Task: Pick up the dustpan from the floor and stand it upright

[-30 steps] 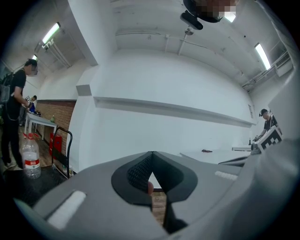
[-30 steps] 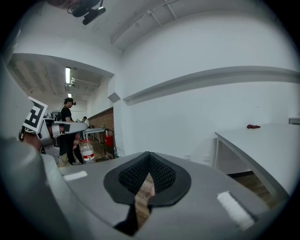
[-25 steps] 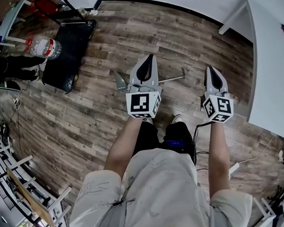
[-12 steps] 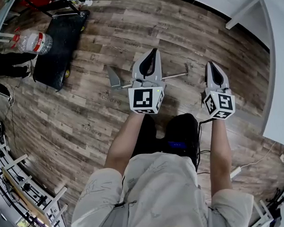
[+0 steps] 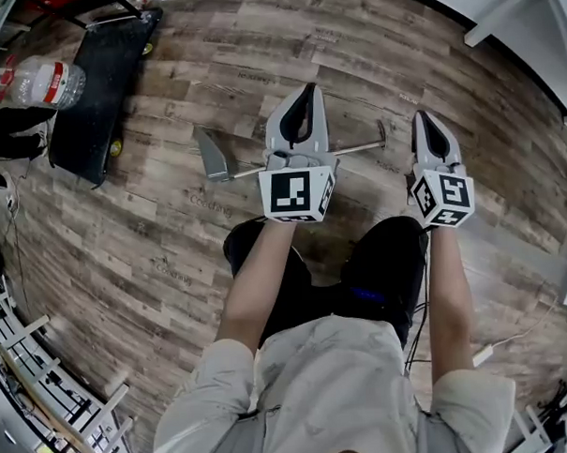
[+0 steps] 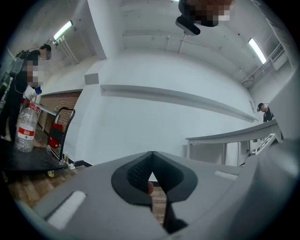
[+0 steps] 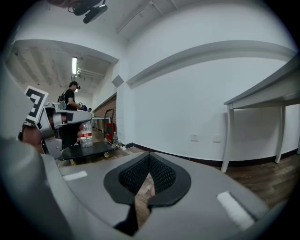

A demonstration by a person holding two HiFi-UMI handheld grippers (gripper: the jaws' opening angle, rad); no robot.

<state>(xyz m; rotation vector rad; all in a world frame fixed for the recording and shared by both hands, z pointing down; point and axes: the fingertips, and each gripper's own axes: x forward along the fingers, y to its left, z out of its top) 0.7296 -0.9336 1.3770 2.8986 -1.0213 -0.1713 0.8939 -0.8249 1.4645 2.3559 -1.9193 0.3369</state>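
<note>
Above the dustpan (image 5: pixel 212 154), our left gripper (image 5: pixel 305 95) and right gripper (image 5: pixel 423 123) hung shut, holding nothing — we judged opening wide, then clamping its handle (image 5: pixel 355 149) mid-length, best.

head view steeply down at floor (image 5: pixel 171 235), gripper views level toward wall (image 6: pixel 140 122), all share cart (image 5: pixel 95 93)

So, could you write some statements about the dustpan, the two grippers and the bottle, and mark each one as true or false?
1. The dustpan lies on the wooden floor, not upright. True.
2. The left gripper holds the dustpan's handle. False: its jaws are shut on nothing.
3. The right gripper has its jaws together and is empty. True.
4. The water bottle stands on a white table. False: it stands on the black cart.
</note>
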